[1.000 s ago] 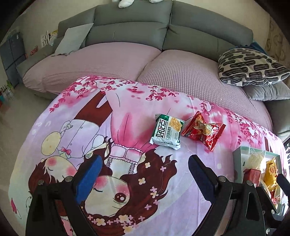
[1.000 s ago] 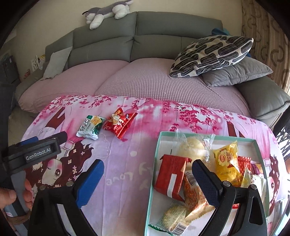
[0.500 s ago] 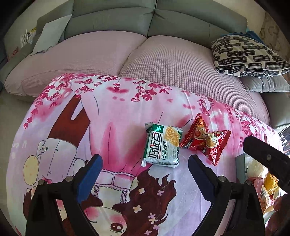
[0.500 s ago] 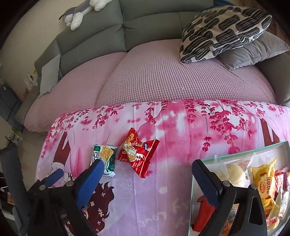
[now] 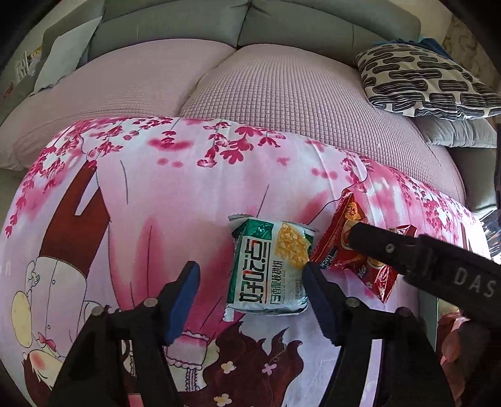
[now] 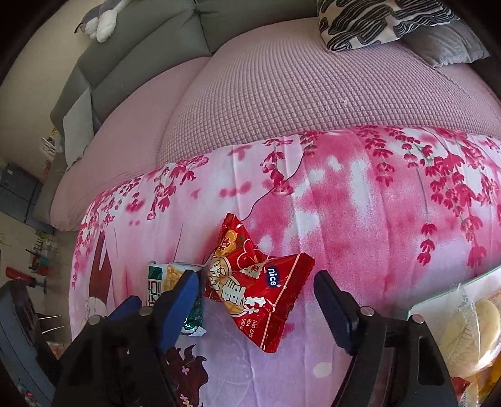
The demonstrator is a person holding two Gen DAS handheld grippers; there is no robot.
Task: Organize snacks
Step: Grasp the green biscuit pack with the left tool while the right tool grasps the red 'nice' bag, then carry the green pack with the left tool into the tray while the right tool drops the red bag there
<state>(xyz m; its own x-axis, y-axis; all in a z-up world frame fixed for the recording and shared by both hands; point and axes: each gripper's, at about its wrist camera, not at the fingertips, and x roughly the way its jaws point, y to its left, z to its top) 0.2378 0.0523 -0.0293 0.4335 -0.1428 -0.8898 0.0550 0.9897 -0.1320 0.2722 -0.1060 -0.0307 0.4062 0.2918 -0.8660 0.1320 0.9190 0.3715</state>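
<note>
A green and white snack packet (image 5: 269, 269) lies flat on the pink printed cloth (image 5: 175, 200). My left gripper (image 5: 250, 288) is open and low over it, with the packet between the fingers. A red snack packet (image 6: 253, 288) lies just right of the green one. My right gripper (image 6: 256, 297) is open and straddles the red packet. In the left wrist view the red packet (image 5: 347, 225) is partly hidden by the right gripper's black finger (image 5: 407, 250). The green packet (image 6: 162, 278) shows partly behind my right gripper's left finger.
A glass-edged box (image 6: 444, 300) holding several snacks sits at the right, close to my right gripper. Behind the cloth is a pink-covered sofa (image 5: 281, 87) with a black and white patterned pillow (image 5: 419, 81) and a plush toy (image 6: 100, 18) on its back.
Both grippers have moved forward and down toward the two packets. The left now frames the green packet, the right frames the red one. The snack box has slid to the right edge of view.
</note>
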